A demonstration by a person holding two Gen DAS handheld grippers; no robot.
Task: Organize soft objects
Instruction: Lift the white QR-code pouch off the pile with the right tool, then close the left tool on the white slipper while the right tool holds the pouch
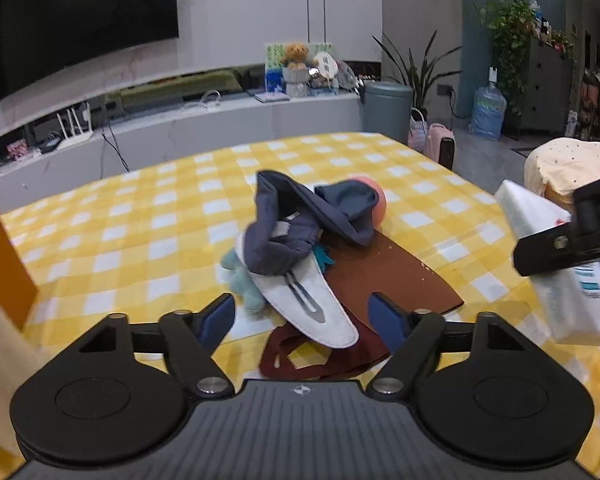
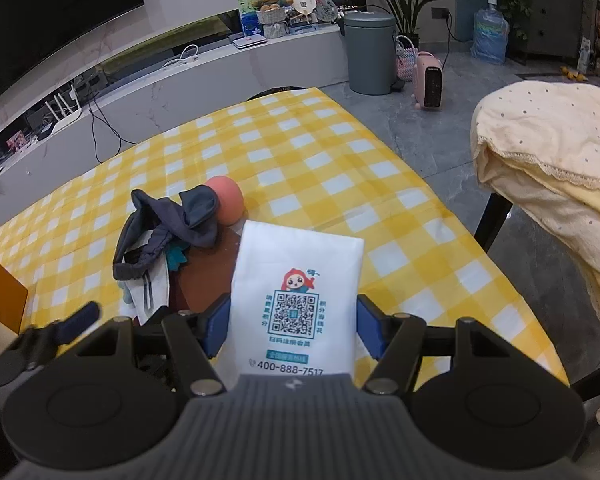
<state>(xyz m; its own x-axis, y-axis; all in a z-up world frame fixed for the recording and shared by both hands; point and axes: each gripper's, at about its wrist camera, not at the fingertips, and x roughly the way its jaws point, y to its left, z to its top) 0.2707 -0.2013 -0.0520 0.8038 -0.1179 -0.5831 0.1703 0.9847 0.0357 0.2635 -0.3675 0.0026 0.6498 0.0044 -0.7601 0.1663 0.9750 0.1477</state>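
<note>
A pile of soft things lies mid-table: a dark blue garment (image 1: 300, 220) (image 2: 168, 228), a white insole-shaped piece (image 1: 312, 300), a pale teal plush toy (image 1: 244, 280), a pink ball (image 1: 376, 196) (image 2: 228, 200) and a dark red felt bag (image 1: 380, 280). My left gripper (image 1: 302, 316) is open and empty just in front of the pile. My right gripper (image 2: 292, 324) is shut on a white tissue pack (image 2: 296, 300) with a QR code, held above the table right of the pile; the pack also shows in the left wrist view (image 1: 560, 264).
The table has a yellow checked cloth (image 1: 140, 216) (image 2: 320, 152). An orange box (image 1: 0, 256) stands at the left edge. A chair draped with a cream blanket (image 2: 552, 152) is on the right. A TV bench, bin and heater stand behind.
</note>
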